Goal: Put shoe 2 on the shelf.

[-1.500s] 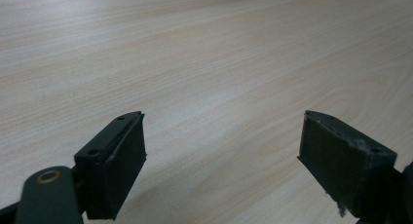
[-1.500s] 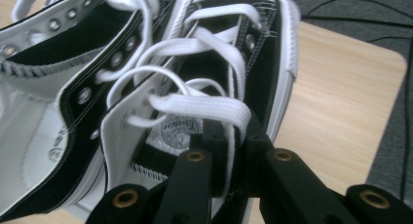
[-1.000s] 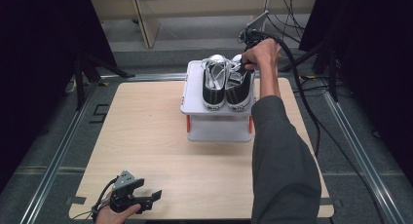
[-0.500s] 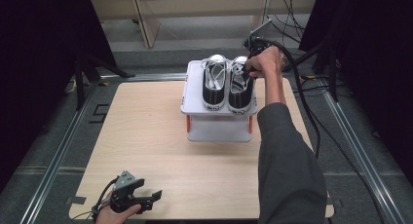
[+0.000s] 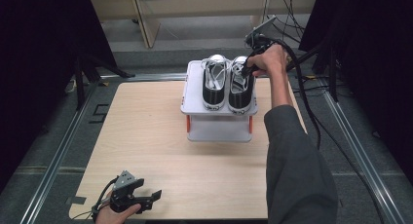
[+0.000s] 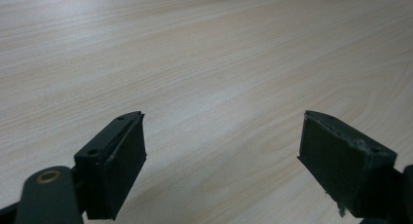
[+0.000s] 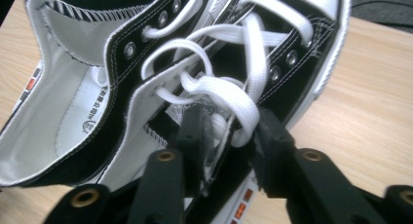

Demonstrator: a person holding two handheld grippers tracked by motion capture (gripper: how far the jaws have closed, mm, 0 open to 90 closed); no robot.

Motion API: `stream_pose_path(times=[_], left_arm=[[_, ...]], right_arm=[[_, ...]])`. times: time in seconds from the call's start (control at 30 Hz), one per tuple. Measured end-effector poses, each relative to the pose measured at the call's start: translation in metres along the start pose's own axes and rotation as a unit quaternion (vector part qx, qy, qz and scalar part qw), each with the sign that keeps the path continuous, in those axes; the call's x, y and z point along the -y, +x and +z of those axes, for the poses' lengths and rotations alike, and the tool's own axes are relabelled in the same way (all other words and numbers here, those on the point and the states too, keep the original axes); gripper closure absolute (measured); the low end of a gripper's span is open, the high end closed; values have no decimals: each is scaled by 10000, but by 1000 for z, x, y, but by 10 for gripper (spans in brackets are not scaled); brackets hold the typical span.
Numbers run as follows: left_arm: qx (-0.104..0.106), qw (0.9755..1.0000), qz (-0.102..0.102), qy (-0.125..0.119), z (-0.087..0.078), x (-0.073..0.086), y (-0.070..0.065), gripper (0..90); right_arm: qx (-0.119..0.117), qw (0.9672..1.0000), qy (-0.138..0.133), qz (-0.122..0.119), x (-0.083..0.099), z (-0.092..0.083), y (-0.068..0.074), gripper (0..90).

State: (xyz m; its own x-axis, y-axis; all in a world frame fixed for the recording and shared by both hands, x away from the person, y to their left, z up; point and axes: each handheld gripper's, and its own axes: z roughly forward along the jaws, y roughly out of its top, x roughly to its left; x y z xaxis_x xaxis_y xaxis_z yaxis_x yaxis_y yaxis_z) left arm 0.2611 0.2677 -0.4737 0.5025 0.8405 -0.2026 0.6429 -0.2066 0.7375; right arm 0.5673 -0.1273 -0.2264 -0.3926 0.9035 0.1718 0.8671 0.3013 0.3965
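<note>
Tabletop (image 5: 146, 136) of pale wood over grey floor (image 5: 44, 151); left gripper (image 5: 146, 198) wide apart, right gripper (image 7: 224, 131) pinching shoe (image 5: 241, 85) laces (image 7: 234, 104)

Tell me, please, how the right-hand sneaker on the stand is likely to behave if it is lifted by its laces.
The sneaker would probably sag and swing, since the right gripper seems to pinch just soft lace and tongue. The canvas upper looks floppy, so the collar may fold. The rubber sole probably makes it bottom-heavy, so the shoe may tilt as it leaves the stand.
</note>
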Motion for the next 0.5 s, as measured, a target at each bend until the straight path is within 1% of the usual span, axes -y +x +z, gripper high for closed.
stream_pose_path(times=[0.03,0.1,0.13,0.17,0.2,0.23,0.3,0.33,0.37,0.4,0.43,0.47,0.5], left_arm=[[-16,10000,-2,-1,-1,0,0,162],[-18,10000,0,1,-1,0,0,163],[-27,10000,-1,8,-1,0,0,163],[-76,10000,7,49,-2,-1,0,163],[-76,10000,7,49,-2,-1,0,162],[-12,10000,-41,-13,-1,0,1,162],[-30,10000,-23,-4,-1,-1,1,162],[-24,10000,-41,-20,-1,0,1,162],[-40,10000,-35,-12,-1,0,1,162],[-4,10000,-77,-47,-1,0,1,162],[-57,10000,-25,2,-1,0,1,162],[-60,10000,-15,35,-1,0,2,162],[-56,10000,-34,24,0,0,2,163]], right_arm=[[2,10000,-82,40,0,-7,1,662],[4,9999,-108,26,1,-9,2,654],[-30,9999,-105,-3,1,-12,2,632],[-55,9998,-171,-57,2,-17,4,600],[-55,9998,-171,-57,2,-17,4,600],[-69,9998,-188,-56,3,-20,5,581],[-87,9991,-332,-262,7,-27,4,544],[-165,9984,-408,-346,10,-32,4,532],[-261,9973,-527,-437,20,-38,2,492],[-261,9973,-527,-437,20,-38,2,492],[-283,9970,-570,-447,24,-40,2,478],[-322,9959,-612,-585,31,-42,-1,455],[-424,9948,-695,-614,45,-47,-4,446]])
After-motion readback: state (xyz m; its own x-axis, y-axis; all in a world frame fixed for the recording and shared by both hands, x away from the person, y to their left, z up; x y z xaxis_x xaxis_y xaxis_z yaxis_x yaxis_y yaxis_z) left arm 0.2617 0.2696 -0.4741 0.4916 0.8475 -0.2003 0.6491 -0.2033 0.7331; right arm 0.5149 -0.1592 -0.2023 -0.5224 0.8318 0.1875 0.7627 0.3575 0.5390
